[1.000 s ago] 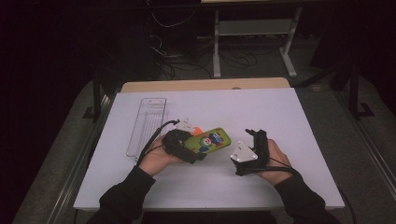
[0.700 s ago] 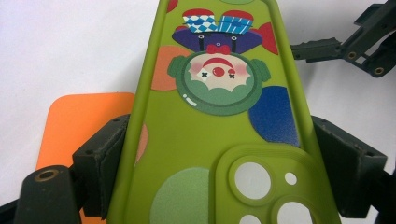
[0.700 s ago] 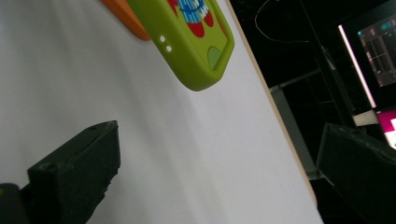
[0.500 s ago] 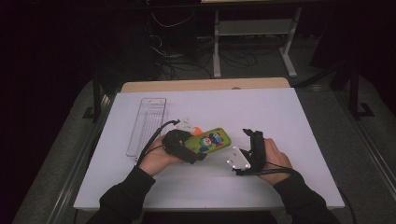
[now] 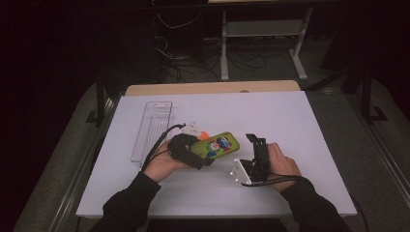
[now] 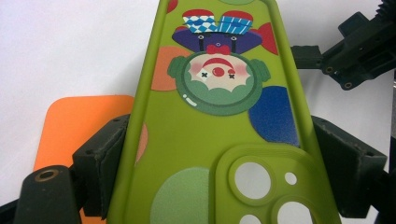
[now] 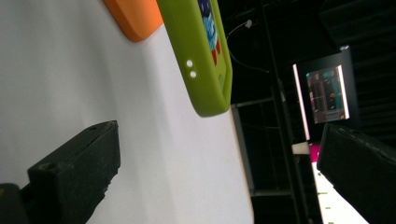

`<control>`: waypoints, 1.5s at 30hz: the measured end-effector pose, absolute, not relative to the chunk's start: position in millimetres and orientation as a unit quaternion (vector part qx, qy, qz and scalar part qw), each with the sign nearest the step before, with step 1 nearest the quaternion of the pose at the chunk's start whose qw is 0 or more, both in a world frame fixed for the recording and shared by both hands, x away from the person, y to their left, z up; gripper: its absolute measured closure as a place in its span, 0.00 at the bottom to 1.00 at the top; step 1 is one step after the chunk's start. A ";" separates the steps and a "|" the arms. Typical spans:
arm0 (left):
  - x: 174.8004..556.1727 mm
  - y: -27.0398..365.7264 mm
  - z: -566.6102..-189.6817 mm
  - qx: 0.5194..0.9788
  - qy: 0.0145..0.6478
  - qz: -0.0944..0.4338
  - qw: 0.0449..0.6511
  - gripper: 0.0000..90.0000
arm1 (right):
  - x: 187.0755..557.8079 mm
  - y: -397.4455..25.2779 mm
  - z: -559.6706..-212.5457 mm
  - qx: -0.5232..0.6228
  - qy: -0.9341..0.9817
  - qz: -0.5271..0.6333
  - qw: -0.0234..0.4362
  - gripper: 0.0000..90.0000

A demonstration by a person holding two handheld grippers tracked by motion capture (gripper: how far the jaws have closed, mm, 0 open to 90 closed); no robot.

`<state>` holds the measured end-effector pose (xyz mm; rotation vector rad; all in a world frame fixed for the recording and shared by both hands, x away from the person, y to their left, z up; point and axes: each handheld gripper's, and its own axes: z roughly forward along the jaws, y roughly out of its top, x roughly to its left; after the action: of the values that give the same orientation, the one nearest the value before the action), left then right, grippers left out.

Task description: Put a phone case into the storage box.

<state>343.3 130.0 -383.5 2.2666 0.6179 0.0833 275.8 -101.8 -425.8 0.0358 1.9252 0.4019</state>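
Observation:
A green phone case [image 5: 218, 144] printed with a clown lies low over the white table, its camera-hole end between the jaws of my left gripper [image 5: 205, 153]. In the left gripper view the case [image 6: 219, 116] runs up the middle, and the left gripper [image 6: 224, 175] is shut on it, a pad on each long edge. An orange card [image 6: 84, 126] lies under it on the left. My right gripper [image 5: 256, 143] rests to the right of the case, apart from it. In the right gripper view the right gripper [image 7: 217, 163] stands open, with the case's end [image 7: 205, 56] farther ahead.
A clear plastic tray [image 5: 152, 128] lies at the left of the white table board [image 5: 290, 116]. A small white piece [image 5: 193, 128] sits beside the orange card [image 5: 204, 135]. Behind the table are a wooden edge [image 5: 212, 87], cables and a metal stand on the dark floor.
The right gripper has turned in the hand and slid slightly left and nearer the person. The left gripper and the case have stayed put.

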 end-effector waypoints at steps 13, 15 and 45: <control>340.7 126.3 -384.7 0.888 0.246 0.030 0.388 0.17 | 270.1 -90.4 -429.3 -0.004 0.803 0.165 0.572 0.01; 340.4 125.4 -384.4 0.890 0.241 0.033 0.386 0.17 | 269.1 -88.6 -429.1 -0.006 0.806 0.164 0.569 0.03; 338.7 122.4 -384.9 0.899 0.224 0.034 0.375 0.17 | 260.0 -70.3 -436.0 -0.074 0.774 0.158 0.609 0.58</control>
<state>338.7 122.4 -384.9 2.3006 0.5744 0.0876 260.0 -70.3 -436.0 -0.1717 1.7869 0.3642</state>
